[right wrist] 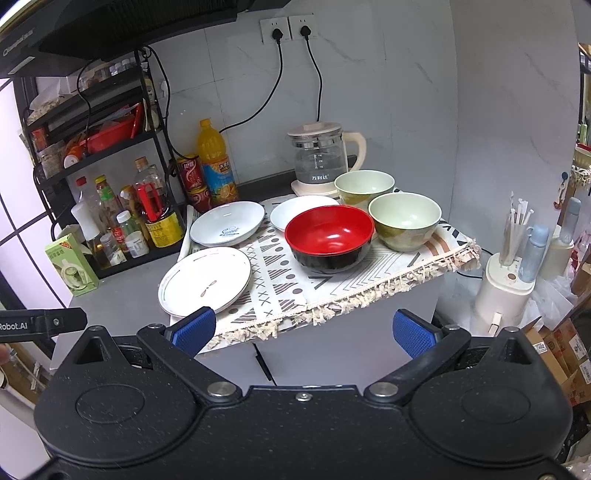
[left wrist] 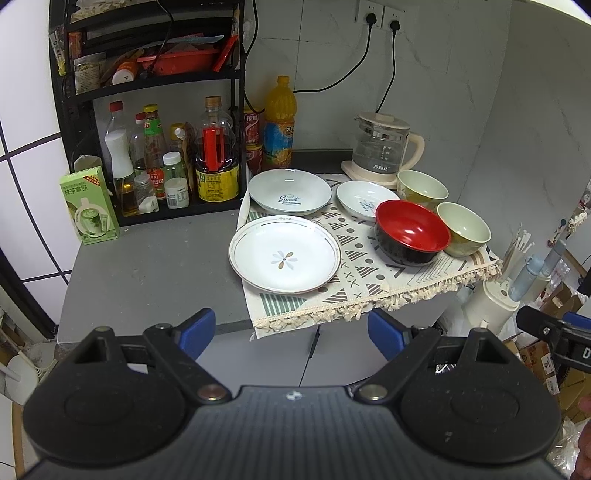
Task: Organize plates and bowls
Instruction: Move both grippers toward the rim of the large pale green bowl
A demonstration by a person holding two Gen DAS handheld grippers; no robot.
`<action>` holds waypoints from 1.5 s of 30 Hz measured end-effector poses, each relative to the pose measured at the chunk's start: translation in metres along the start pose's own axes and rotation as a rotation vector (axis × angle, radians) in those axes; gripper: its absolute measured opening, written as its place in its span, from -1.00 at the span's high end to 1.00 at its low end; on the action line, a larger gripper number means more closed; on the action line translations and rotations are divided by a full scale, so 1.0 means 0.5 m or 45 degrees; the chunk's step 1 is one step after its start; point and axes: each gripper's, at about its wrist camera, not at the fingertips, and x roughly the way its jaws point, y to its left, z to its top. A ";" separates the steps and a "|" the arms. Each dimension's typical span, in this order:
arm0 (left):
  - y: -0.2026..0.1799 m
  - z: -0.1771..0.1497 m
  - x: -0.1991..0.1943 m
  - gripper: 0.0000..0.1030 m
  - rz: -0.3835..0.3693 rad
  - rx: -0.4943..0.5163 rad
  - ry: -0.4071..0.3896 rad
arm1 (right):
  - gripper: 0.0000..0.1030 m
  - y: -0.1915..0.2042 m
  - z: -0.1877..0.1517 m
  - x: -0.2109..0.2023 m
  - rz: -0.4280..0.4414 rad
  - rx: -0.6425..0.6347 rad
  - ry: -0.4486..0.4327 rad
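Plates and bowls are laid out on a patterned fringed cloth point(left wrist: 369, 273) spread over the right part of a grey counter point(left wrist: 147, 266). The flower plate point(left wrist: 284, 254) sits at the cloth's near-left corner, partly overhanging onto the counter. Behind it a plate marked "Sweet" point(left wrist: 290, 192) is seen, and a smaller white plate point(left wrist: 364, 199) lies to its right. The red-and-black bowl point(left wrist: 412, 232) stands near the cloth's middle, touching or just beside the near green bowl point(left wrist: 463, 229); the far green bowl point(left wrist: 423, 190) is set behind, next to a glass kettle point(left wrist: 384, 147) with Chinese lettering on it. The kettle is placed against a marble-look tiled wall fitted with two sockets point(left wrist: 380, 16), both plugged. A black rack point(left wrist: 147, 92) crowded with sauce bottles occupies the counter's left rear; an orange juice bottle point(left wrist: 280, 122) and red cans point(left wrist: 253, 129) are stood beside it. A green carton point(left wrist: 88, 205) with Chinese text and a cup picture is stood at the counter's left edge. Cardboard boxes are visible low on the right.

The left tool point(left wrist: 291, 332) is held spread, empty, short of the counter edge. The right tool point(right wrist: 303, 330) is likewise spread and empty. "Robot.AI" is read on the other tool's body at the left edge of the right wrist view.
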 end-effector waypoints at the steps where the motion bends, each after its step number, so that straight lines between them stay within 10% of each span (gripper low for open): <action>1: 0.000 0.002 0.002 -0.71 0.001 -0.002 0.001 | -1.00 0.001 -0.001 0.000 -0.004 0.000 0.000; 23: -0.069 0.098 0.194 -0.71 0.049 -0.052 0.112 | -1.00 -0.072 0.092 0.157 0.001 -0.014 0.099; 45: -0.255 0.235 0.438 -0.71 -0.137 0.128 0.213 | -0.78 -0.232 0.195 0.358 -0.117 0.122 0.133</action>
